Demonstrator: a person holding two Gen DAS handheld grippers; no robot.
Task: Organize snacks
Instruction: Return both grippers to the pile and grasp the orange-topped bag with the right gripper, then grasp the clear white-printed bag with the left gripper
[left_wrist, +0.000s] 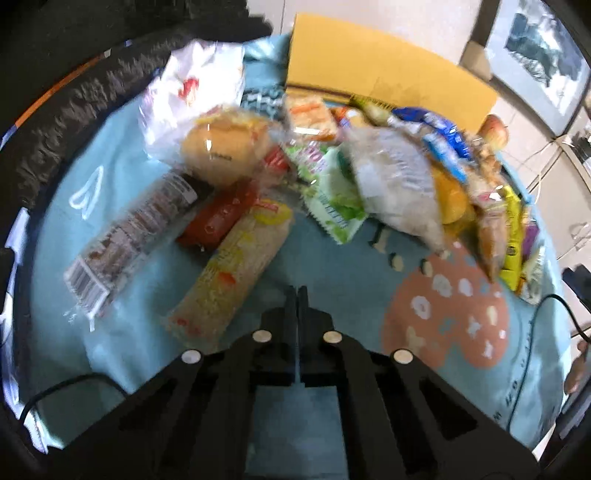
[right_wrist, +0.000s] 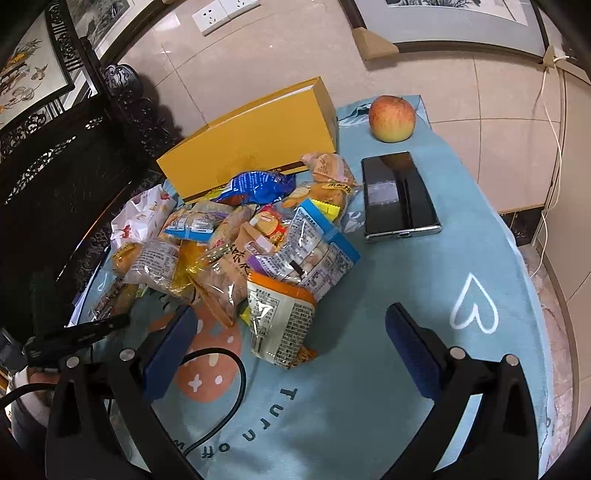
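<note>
A heap of wrapped snacks (right_wrist: 240, 243) lies on a light-blue cloth (right_wrist: 369, 332) in front of a yellow box (right_wrist: 255, 147). In the left wrist view the heap (left_wrist: 369, 173) spreads across the cloth, with a yellow cracker pack (left_wrist: 236, 269), a red pack (left_wrist: 218, 218) and a bun (left_wrist: 221, 147) nearest. My left gripper (left_wrist: 297, 295) is shut and empty, just right of the cracker pack. My right gripper (right_wrist: 291, 332) is open and empty, its blue pads either side of an orange-topped packet (right_wrist: 280, 317).
An apple (right_wrist: 392, 118) and a black phone (right_wrist: 397, 195) lie on the cloth right of the box. A black cable (right_wrist: 229, 398) runs over the cloth near me. A dark carved chair (right_wrist: 74, 166) stands at left. A tiled wall lies behind.
</note>
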